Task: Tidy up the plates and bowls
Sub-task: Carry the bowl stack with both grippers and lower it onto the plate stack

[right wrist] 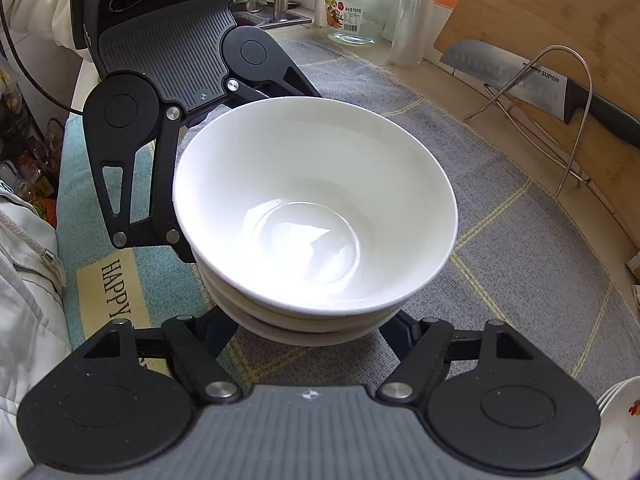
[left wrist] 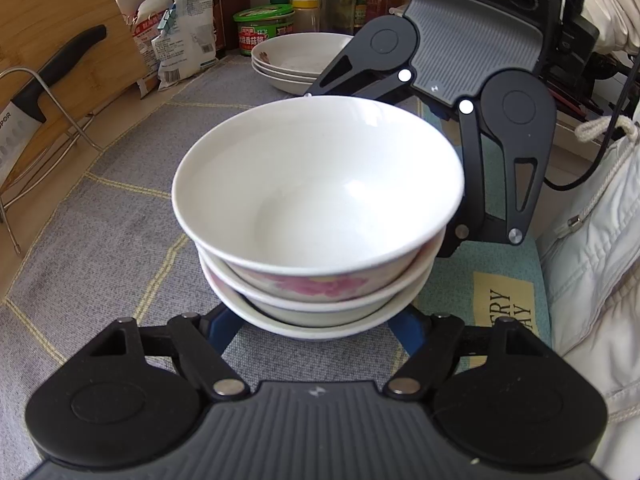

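Observation:
A stack of three white bowls (left wrist: 316, 200) with pink flower print on the outside stands on the grey cloth; it also shows in the right wrist view (right wrist: 316, 208). My left gripper (left wrist: 316, 320) is spread wide around the base of the stack from one side, its fingertips hidden under the bowls. My right gripper (right wrist: 312, 324) is spread wide around the base from the opposite side, fingertips hidden too. Each gripper shows in the other's view, behind the stack. A stack of white plates (left wrist: 298, 60) lies farther back.
A wooden cutting board (right wrist: 560, 20) and a knife (right wrist: 540, 84) on a wire rack (right wrist: 572, 120) stand at the counter side. Jars, bottles and bags (left wrist: 264, 26) line the back. A glass jar (right wrist: 358, 8) stands near the wall. A blue mat (right wrist: 104, 248) lies at the counter edge.

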A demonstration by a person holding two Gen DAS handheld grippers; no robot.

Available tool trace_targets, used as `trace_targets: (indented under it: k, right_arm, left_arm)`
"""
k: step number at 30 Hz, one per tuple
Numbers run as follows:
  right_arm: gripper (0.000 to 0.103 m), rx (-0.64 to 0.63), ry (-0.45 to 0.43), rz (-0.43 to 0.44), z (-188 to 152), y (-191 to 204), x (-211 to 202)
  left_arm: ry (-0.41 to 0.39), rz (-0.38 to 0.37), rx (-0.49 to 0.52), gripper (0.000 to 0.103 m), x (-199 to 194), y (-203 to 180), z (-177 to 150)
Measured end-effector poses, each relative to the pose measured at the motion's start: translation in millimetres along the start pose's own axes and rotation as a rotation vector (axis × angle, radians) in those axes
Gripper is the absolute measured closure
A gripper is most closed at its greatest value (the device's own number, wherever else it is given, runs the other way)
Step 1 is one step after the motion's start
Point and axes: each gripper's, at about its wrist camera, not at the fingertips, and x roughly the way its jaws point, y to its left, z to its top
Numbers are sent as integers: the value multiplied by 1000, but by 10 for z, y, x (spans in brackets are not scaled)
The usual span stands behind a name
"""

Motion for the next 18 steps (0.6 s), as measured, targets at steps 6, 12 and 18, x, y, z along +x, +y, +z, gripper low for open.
trace_targets:
  k: [6,12,18]
  right_arm:
    - [23,3,4,-3,14,3,16]
    - [23,-4,9,-7,32,21,26]
    - [23,-5,2,-2,39,10,-25]
  left_arm:
    - [11,4,0,25,12,1,12]
    - [22,18,3,25,15,-13,21]
    - [29,36,-3,25,-23,-52,105]
